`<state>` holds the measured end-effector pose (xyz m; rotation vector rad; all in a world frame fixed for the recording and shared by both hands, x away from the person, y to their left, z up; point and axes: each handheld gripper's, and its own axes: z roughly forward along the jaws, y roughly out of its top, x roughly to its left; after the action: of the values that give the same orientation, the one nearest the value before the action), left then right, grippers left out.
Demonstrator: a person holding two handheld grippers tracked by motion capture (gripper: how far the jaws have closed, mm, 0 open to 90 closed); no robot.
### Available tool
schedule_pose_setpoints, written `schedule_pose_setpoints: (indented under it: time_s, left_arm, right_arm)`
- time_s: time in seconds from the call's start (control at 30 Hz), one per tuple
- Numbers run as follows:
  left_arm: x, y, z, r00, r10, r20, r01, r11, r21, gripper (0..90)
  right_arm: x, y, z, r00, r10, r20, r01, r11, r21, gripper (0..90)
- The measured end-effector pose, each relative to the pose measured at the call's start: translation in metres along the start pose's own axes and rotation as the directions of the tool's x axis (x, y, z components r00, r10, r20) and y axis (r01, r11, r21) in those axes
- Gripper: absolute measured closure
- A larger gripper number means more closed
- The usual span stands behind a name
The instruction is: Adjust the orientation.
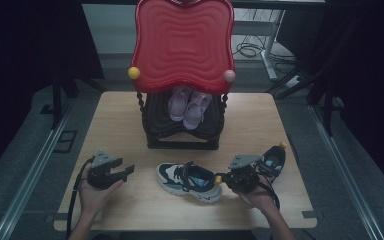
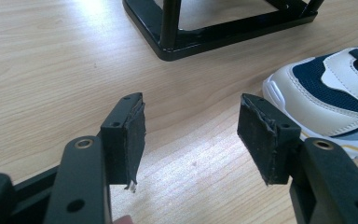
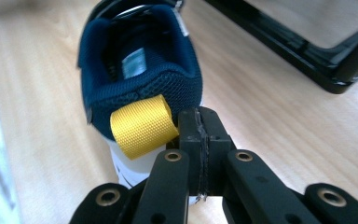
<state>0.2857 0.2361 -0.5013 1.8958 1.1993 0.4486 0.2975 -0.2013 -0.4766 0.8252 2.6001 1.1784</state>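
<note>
The right tongs (image 3: 199, 140) are pressed shut, empty, just beside the yellow heel loop (image 3: 142, 125) of the navy sneaker (image 1: 188, 181) lying mid-desk (image 1: 125, 120). The left tongs (image 2: 191, 135) stand open over bare wood (sneaker toe nearby).

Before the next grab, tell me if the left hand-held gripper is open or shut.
Open. The left hand-held gripper shows bare wooden table between its black pads, which grip nothing.
</note>
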Motion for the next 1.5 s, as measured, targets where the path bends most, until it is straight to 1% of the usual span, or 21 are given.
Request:
schedule_pose_setpoints:
  time_s: [0.1, 0.2, 0.27, 0.4, 0.53, 0.6, 0.67, 0.8, 1.0, 1.17, 1.33, 1.37, 1.5]
  left_arm:
    - [0.0, 0.0, 0.0, 1.0, -0.001, -0.002, 0.001, 1.0, -0.001, 42.0]
    - [0.0, 0.0, 0.0, 1.0, -0.001, -0.001, 0.001, 1.0, -0.001, 42.0]
    - [0.0, 0.0, -0.001, 1.0, -0.001, -0.002, 0.001, 1.0, -0.001, 42.0]
    - [0.001, 0.0, -0.001, 1.0, 0.0, -0.002, 0.0, 1.0, -0.004, 42.0]
    - [0.002, 0.001, -0.002, 1.0, -0.003, -0.004, 0.003, 1.0, -0.006, 42.0]
    - [0.003, 0.001, -0.003, 1.0, -0.005, -0.006, 0.005, 1.0, -0.008, 42.0]
    - [0.003, 0.001, -0.004, 0.9999, -0.007, -0.008, 0.007, 0.9999, -0.009, 42.0]
    - [0.004, 0.002, -0.006, 0.9999, -0.013, -0.009, 0.013, 0.9998, -0.017, 41.9]
    - [0.007, 0.001, -0.008, 0.9997, -0.02, -0.013, 0.02, 0.9996, -0.02, 41.9]
    - [0.007, 0.002, -0.009, 0.9997, -0.022, -0.015, 0.021, 0.9995, -0.025, 41.9]
    - [0.008, 0.002, -0.009, 0.9996, -0.022, -0.017, 0.021, 0.9995, -0.025, 41.9]
    - [0.008, 0.002, -0.009, 0.9996, -0.022, -0.017, 0.022, 0.9995, -0.025, 41.9]
    - [0.008, 0.002, -0.009, 0.9996, -0.022, -0.017, 0.022, 0.9995, -0.024, 41.9]
  right_arm:
    - [0.008, -0.004, -0.003, 0.9994, -0.019, -0.028, 0.019, 1.0, 0.005, 88.1]
    - [0.015, -0.007, -0.005, 0.9983, -0.024, -0.053, 0.024, 1.0, 0.003, 88.1]
    - [0.021, -0.007, -0.005, 0.9966, -0.042, -0.072, 0.042, 0.999, 0.005, 88.1]
    - [0.031, -0.005, -0.001, 0.9935, -0.067, -0.092, 0.068, 0.998, 0.007, 88.1]
    - [0.042, -0.001, 0.005, 0.9885, -0.086, -0.124, 0.087, 0.996, 0.005, 88.1]
    - [0.047, 0.001, 0.009, 0.9854, -0.094, -0.142, 0.095, 0.995, 0.002, 88.0]
    - [0.055, 0.005, 0.016, 0.9796, -0.098, -0.175, 0.099, 0.995, -0.007, 88.0]
    - [0.067, 0.013, 0.029, 0.9684, -0.119, -0.219, 0.117, 0.993, -0.022, 88.0]
    - [0.079, 0.023, 0.048, 0.9557, -0.13, -0.264, 0.122, 0.991, -0.048, 88.0]
    - [0.086, 0.026, 0.057, 0.9493, -0.137, -0.283, 0.122, 0.99, -0.073, 88.0]
    - [0.091, 0.028, 0.063, 0.9452, -0.146, -0.292, 0.126, 0.988, -0.085, 88.1]
    - [0.092, 0.029, 0.065, 0.9428, -0.147, -0.299, 0.126, 0.988, -0.09, 88.0]
    - [0.095, 0.032, 0.071, 0.9384, -0.154, -0.309, 0.129, 0.987, -0.1, 88.1]
